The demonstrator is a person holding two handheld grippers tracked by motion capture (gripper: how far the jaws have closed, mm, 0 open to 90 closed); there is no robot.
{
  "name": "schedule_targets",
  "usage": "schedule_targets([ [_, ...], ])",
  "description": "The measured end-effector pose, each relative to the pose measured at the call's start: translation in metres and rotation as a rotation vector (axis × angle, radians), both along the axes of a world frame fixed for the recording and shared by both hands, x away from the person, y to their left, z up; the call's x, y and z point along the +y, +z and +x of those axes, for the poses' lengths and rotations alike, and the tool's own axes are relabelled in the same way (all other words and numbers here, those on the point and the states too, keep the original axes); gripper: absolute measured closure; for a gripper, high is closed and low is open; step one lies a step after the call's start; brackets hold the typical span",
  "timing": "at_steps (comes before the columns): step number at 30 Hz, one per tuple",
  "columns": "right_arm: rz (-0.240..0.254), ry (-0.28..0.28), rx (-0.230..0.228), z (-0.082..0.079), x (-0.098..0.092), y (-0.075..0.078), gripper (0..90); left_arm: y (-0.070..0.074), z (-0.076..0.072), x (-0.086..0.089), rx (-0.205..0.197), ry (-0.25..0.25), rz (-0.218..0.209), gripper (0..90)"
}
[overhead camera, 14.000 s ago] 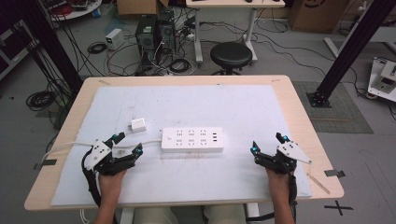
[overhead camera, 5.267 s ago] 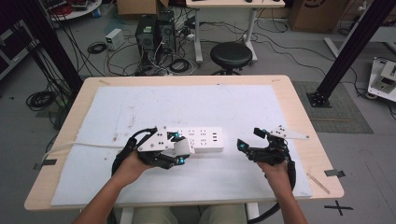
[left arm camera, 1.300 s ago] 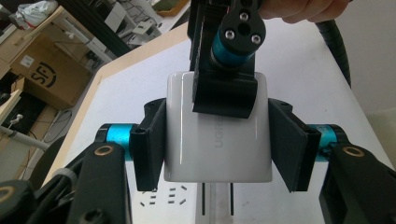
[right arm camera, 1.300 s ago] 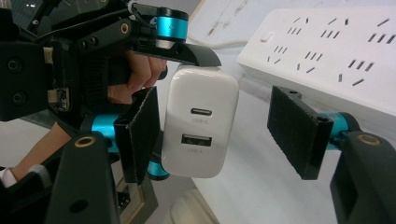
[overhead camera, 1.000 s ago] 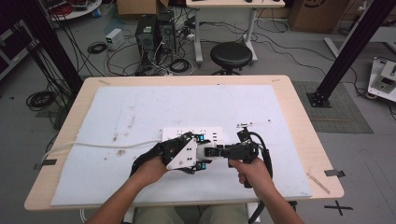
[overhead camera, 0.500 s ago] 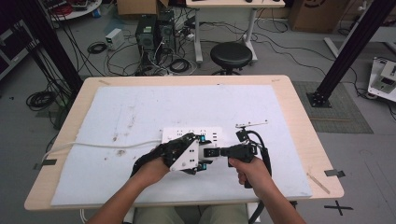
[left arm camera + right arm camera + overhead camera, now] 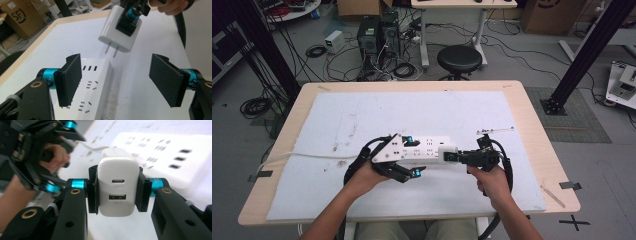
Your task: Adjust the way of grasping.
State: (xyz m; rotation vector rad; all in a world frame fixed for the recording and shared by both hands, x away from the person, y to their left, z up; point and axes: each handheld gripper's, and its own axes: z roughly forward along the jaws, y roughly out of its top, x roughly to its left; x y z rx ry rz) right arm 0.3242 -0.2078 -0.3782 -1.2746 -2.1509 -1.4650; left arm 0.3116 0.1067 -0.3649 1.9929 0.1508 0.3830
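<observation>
Hovering just above the power strip [image 7: 93, 82], prongs down, the white charger [image 7: 118, 185] is clamped by the right gripper [image 7: 117, 192]; left gripper [image 7: 117, 80] jaws, just opened, are held apart, nothing between.

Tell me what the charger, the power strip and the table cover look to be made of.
Charger: smooth white plastic, faintly glossy, with two bare metal prongs showing in the left gripper view. Power strip: the same kind of hard white plastic, moulded slots, soft sheen. Table cover: a matte white sheet, stained and scuffed, possibly foam or felt; wood-look table edge around it.
</observation>
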Motion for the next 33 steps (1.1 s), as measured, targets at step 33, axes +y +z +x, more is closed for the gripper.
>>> schedule_targets([
  [33, -0.707, 0.230, -0.419, 0.008, -0.065, 0.048, 63.5, -0.005, 0.005, 0.085, 0.105, 0.233, -0.259, 20.9],
])
